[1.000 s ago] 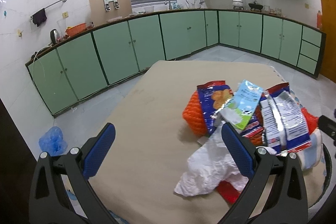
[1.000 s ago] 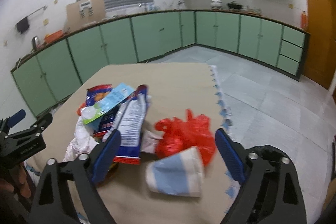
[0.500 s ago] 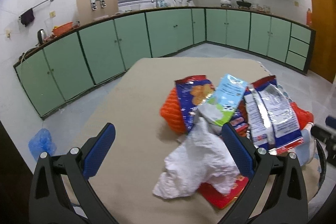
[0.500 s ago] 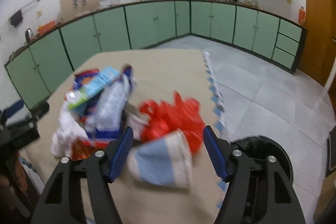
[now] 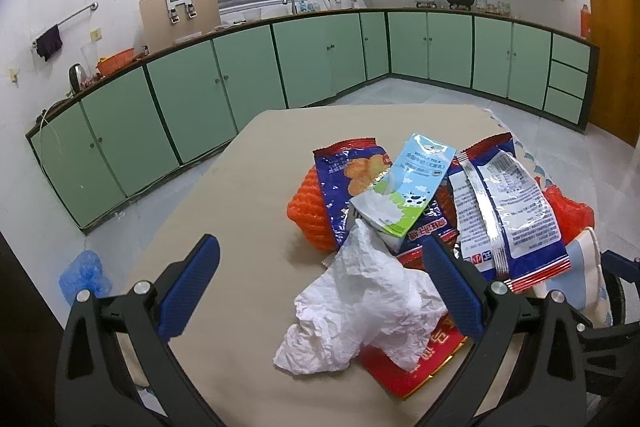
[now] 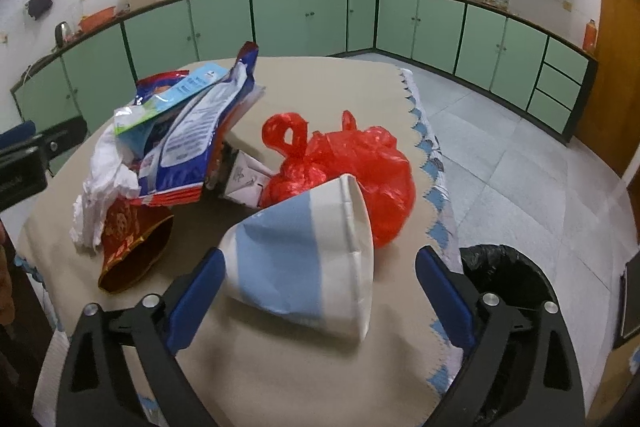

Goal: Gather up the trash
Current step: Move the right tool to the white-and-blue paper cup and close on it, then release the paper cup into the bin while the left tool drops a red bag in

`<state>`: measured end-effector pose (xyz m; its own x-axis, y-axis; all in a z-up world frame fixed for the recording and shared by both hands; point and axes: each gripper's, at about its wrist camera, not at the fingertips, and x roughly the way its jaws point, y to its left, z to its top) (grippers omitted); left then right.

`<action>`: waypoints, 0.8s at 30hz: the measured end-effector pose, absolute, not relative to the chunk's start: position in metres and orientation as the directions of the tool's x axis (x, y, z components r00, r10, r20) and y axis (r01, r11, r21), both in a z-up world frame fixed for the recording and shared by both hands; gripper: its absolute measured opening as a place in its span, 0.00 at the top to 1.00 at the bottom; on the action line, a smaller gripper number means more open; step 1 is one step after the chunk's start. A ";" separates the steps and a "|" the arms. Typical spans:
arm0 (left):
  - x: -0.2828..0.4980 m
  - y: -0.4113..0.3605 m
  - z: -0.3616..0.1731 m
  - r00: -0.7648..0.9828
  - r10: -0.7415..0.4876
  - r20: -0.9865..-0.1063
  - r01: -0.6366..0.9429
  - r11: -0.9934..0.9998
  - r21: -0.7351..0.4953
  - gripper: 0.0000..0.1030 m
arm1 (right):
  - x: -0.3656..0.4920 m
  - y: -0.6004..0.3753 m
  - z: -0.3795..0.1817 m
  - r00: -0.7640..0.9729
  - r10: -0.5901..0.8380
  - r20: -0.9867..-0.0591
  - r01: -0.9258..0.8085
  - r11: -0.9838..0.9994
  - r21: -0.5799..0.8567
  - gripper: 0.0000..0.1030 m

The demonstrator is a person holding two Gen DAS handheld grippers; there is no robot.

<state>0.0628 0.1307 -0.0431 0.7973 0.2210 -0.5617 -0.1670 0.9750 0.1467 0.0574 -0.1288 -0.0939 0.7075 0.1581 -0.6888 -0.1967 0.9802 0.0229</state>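
The right tongs (image 6: 316,295), jaws just spread wide, straddle the unheld paper cup (image 6: 308,255); next they must clench it, while left tongs (image 5: 320,287) hang released

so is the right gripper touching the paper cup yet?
Cannot tell. In the right wrist view the right gripper stands open around the paper cup; one of its fingers overlaps the cup's edge, contact unclear.

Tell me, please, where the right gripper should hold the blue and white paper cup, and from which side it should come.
Probably grip the paper cup across its flattened blue body, coming from above and the near side. It lies on its side on the table, between the open right gripper fingers, which have just opened wider.
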 end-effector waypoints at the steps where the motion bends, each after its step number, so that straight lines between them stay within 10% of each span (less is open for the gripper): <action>1: 0.063 0.131 -0.043 0.796 0.221 -0.563 -0.166 0.975 0.149 0.05 | 0.058 -0.128 -0.094 0.707 0.163 -0.688 -0.197 0.980 0.029 0.08; 15: 0.058 0.139 -0.044 0.791 0.222 -0.570 -0.173 0.975 0.141 0.05 | 0.060 -0.116 -0.100 0.687 0.120 -0.716 -0.174 0.985 -0.002 0.06; 24: 0.057 0.128 -0.047 0.793 0.196 -0.577 -0.142 0.980 0.138 0.05 | 0.055 -0.138 -0.096 0.670 0.163 -0.724 -0.178 0.982 0.056 0.26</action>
